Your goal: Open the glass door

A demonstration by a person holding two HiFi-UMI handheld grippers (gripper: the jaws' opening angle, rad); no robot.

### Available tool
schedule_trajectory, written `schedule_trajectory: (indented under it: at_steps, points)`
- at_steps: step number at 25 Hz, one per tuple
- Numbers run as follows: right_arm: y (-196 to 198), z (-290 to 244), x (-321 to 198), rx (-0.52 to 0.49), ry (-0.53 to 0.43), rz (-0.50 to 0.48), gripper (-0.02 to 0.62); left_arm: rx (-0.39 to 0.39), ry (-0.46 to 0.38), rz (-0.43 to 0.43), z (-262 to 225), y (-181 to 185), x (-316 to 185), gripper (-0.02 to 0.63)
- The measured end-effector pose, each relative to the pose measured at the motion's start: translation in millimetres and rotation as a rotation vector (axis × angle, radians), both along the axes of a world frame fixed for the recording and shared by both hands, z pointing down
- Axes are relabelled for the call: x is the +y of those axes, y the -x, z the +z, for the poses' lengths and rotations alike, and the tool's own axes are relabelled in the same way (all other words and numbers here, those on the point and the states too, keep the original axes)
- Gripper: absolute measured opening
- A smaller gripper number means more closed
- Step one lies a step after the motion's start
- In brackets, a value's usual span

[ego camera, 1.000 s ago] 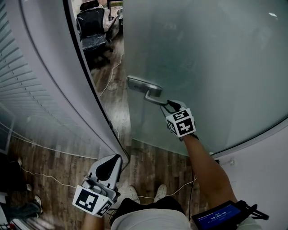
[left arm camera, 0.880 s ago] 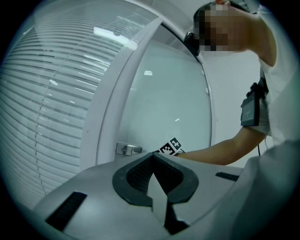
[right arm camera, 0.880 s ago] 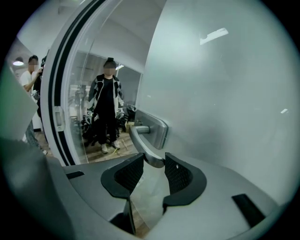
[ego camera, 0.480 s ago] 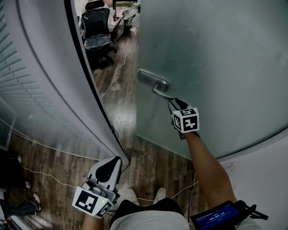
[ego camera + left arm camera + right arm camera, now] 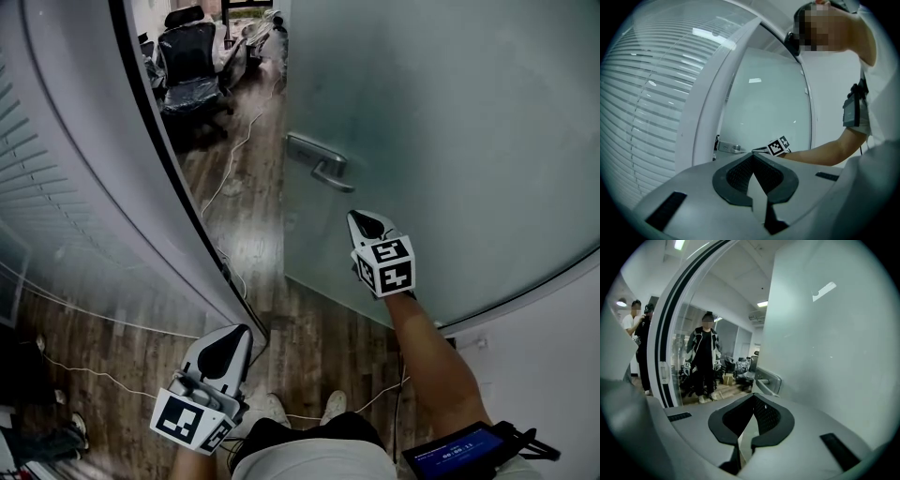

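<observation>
The frosted glass door [image 5: 450, 122] stands ajar, with a gap to the dark-edged curved frame [image 5: 157, 141]. Its metal lever handle [image 5: 323, 169] is free; it also shows as the handle [image 5: 768, 380] just ahead in the right gripper view. My right gripper [image 5: 360, 217] hangs a short way below and to the right of the handle, apart from it, jaws shut with nothing between them. My left gripper [image 5: 246, 328] is held low near my body, pointing at the frame's foot, shut and empty. From the left gripper view the handle [image 5: 729, 148] sits far off.
Through the gap lie a wooden floor with a loose cable [image 5: 234, 155] and wrapped office chairs [image 5: 190, 66]. A person in dark clothes [image 5: 704, 362] stands beyond the doorway, others further left. Blinds behind curved glass [image 5: 37, 187] fill the left. A tablet [image 5: 459, 450] is strapped to my right forearm.
The right gripper was at the handle, then let go and drew back downward with its jaws shut. The door swung wider. The left gripper stayed put.
</observation>
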State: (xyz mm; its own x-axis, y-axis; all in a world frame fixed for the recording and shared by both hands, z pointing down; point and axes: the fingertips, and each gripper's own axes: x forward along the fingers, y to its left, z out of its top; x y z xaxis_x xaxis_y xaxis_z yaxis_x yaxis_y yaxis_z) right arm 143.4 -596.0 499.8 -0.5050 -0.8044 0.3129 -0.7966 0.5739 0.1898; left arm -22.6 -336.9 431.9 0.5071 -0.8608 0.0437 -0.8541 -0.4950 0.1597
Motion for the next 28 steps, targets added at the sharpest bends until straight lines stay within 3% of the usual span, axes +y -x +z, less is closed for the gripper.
schedule_trajectory:
  at_steps: [5,12,19,25,28]
  points:
    - [-7.4,-38.6,36.7,-0.067,-0.047,-0.002,0.002,0.004,-0.013,0.013,-15.6,2.1,3.0,-0.002]
    - [-13.0,-72.9,142.2,-0.186,-0.118,0.038,0.002,0.010,-0.052,0.075,-10.9,20.3,26.4,-0.002]
    - [-36.4,-129.3,222.9,-0.228,-0.203,0.098,0.002,0.009,-0.055,0.146,-29.0,13.9,31.4,0.000]
    - [-59.5,-100.8,281.8,-0.270,-0.221,0.085,0.002,-0.008,-0.064,0.155,-3.3,-13.2,58.7,-0.002]
    - [-60.7,-112.5,296.1,-0.275,-0.233,0.061,0.002,-0.014,-0.074,0.147,-17.3,-19.8,65.6,-0.001]
